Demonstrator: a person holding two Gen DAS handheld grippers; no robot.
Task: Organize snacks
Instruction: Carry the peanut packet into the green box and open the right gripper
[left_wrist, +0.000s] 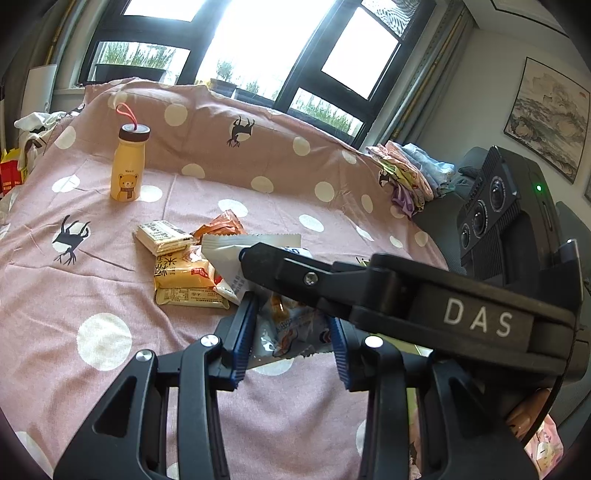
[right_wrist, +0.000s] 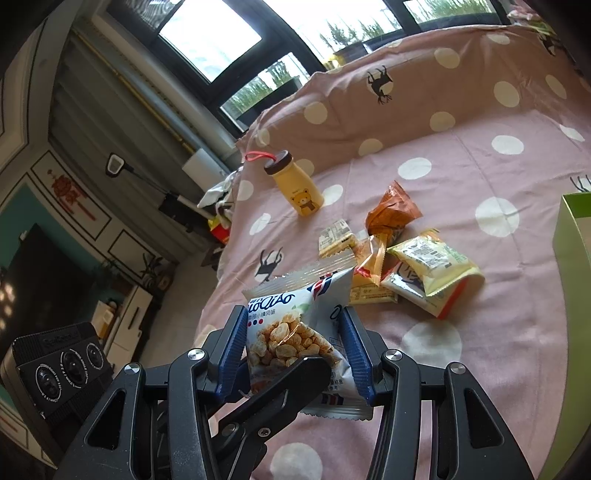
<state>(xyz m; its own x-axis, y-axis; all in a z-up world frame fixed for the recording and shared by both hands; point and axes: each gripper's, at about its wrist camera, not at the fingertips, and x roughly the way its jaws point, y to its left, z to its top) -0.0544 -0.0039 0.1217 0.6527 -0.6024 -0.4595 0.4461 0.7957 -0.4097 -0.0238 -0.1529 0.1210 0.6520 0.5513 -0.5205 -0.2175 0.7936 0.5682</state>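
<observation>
Snack bag (left_wrist: 291, 332) half-hidden behind right hand-held gripper (left_wrist: 258, 258)

Daylight from blown-out window (left_wrist: 258, 40); fisheye edges warped, dark corners.

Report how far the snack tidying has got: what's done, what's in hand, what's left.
Done: nothing looks put away yet; no packet shows in the green box, though only its edge is in view. In hand: both tongs, right and left, close on the same white puffed-snack bag, lifted above the pink spotted cover. Left: the loose pile of packets beside the yellow bear bottle.
</observation>
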